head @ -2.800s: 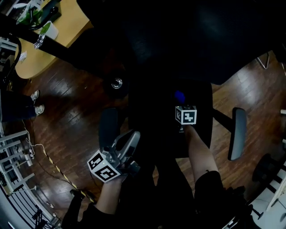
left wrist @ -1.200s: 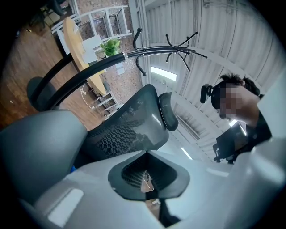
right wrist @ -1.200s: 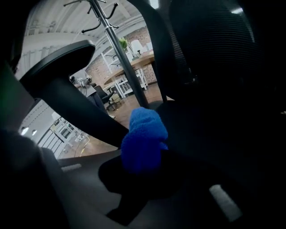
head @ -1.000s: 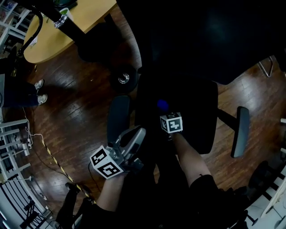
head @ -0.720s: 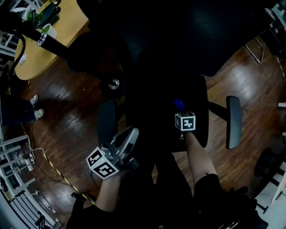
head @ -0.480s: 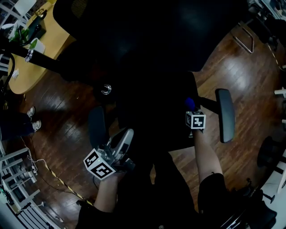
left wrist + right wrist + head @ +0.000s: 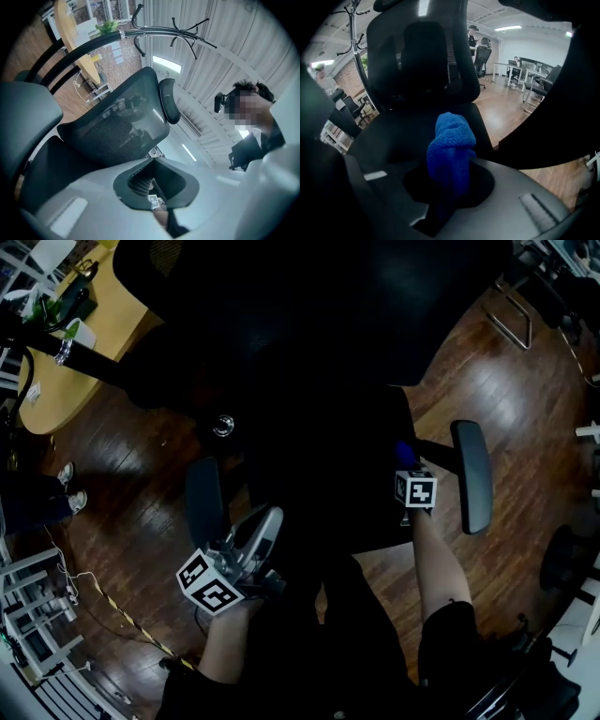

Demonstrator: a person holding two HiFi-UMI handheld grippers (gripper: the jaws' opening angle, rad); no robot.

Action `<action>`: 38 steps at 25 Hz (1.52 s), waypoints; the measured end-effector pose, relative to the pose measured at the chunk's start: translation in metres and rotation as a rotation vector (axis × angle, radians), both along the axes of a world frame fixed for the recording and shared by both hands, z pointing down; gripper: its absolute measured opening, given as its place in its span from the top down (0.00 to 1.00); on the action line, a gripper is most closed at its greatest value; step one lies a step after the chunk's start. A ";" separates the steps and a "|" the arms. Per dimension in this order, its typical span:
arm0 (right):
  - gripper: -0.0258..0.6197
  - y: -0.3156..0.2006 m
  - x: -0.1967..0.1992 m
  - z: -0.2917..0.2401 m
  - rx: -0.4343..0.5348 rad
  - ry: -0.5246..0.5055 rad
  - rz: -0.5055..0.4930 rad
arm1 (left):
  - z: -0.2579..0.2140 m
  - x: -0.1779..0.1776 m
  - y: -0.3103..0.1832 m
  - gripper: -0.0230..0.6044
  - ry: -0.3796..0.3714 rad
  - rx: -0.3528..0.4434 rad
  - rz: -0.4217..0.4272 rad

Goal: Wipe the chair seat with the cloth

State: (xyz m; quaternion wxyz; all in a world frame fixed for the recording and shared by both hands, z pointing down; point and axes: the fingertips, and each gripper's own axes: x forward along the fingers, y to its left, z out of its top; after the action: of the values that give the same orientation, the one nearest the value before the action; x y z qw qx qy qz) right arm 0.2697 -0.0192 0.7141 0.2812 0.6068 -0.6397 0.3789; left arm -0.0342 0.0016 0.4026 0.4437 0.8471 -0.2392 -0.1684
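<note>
Now the cloth point(image 7: 451, 140) is held pinched in the right claw point(image 7: 406, 463) at the right edge of the seat point(image 7: 319, 474), near the armrest point(image 7: 472, 474). The left claw point(image 7: 262, 526) is closed on nothing, left of the seat. If the stroke is carried further, the armrest could be struck. A second ago the cloth was at mid-seat.

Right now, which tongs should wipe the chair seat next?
Right. The right tongs are shut on the blue cloth over the chair seat; the left tongs hold nothing, near the armrest.
</note>
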 end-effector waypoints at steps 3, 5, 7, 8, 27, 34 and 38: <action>0.91 -0.011 -0.032 -0.023 0.051 0.013 -0.056 | -0.007 -0.010 0.003 0.98 0.006 0.008 -0.031; 0.91 -0.016 -0.075 -0.023 0.058 -0.020 -0.146 | -0.009 -0.018 0.003 0.98 0.006 0.012 -0.062; 0.91 -0.015 -0.130 -0.017 0.042 -0.064 -0.249 | -0.008 -0.029 0.002 0.98 0.008 0.010 -0.091; 0.91 -0.014 -0.158 -0.014 0.031 -0.091 -0.290 | -0.008 -0.034 0.002 0.98 0.010 0.010 -0.103; 0.91 0.040 -0.342 -0.006 -0.001 -0.211 -0.557 | -0.012 -0.092 0.022 0.98 0.001 0.005 -0.231; 0.90 0.056 -0.192 0.024 -0.087 -0.081 -0.320 | -0.011 -0.053 0.005 0.98 0.008 0.017 -0.126; 0.91 0.062 -0.102 0.010 -0.079 -0.017 -0.172 | -0.002 -0.028 -0.002 0.98 -0.001 0.011 -0.058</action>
State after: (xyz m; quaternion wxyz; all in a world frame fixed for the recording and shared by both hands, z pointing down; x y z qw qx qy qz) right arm 0.1677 0.0426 0.7239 0.3310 0.5350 -0.6763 0.3832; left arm -0.0621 -0.0007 0.4008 0.4339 0.8423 -0.2629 -0.1818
